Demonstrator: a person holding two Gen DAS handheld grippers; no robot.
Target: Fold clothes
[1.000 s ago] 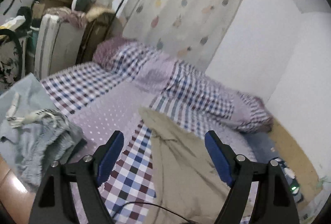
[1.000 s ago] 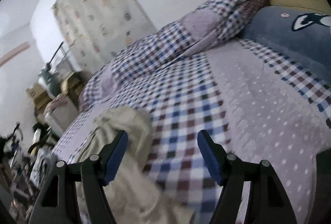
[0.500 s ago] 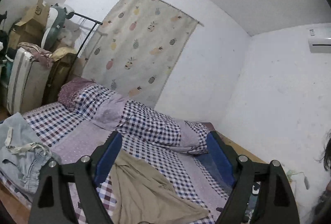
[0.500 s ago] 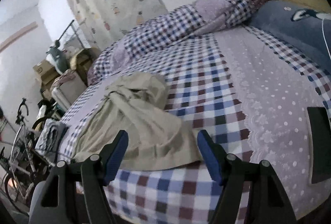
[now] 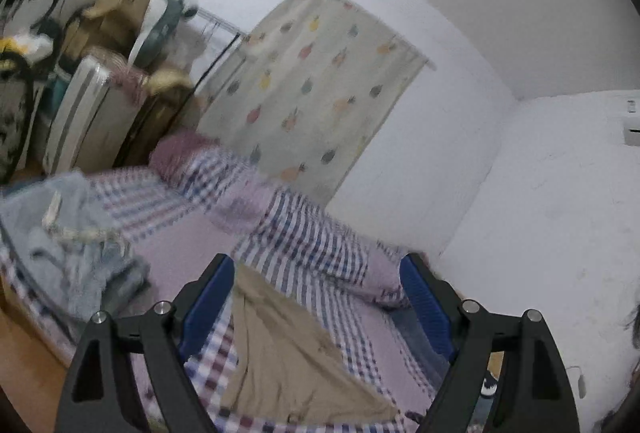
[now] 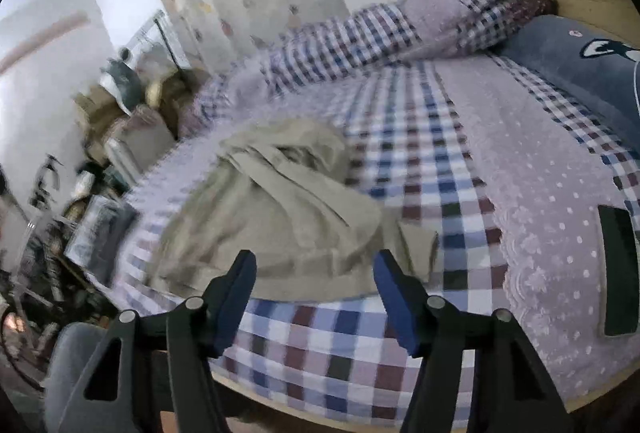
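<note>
A crumpled beige garment (image 6: 276,209) lies on the checked bed sheet (image 6: 432,169); the left wrist view shows the same garment (image 5: 288,361) spread flat near the bed's front edge. My left gripper (image 5: 318,297) hangs open above and before it, nothing between its blue pads. My right gripper (image 6: 314,293) is open too, just short of the garment's near hem at the bed edge. A heap of pale blue denim clothes (image 5: 68,253) sits at the bed's left end.
A rolled checked duvet (image 6: 400,33) runs along the wall, a grey-blue pillow (image 6: 580,73) lies by the wooden headboard. A dark phone (image 6: 618,269) rests on the sheet at right. Boxes and a bicycle (image 5: 24,45) crowd the left corner; a pineapple-print curtain (image 5: 316,89) hangs behind.
Both views are blurred by motion. The left gripper has tilted back down toward the bed after swinging up. The right gripper has pulled back to the bed's edge, the beige garment now fully in view.
</note>
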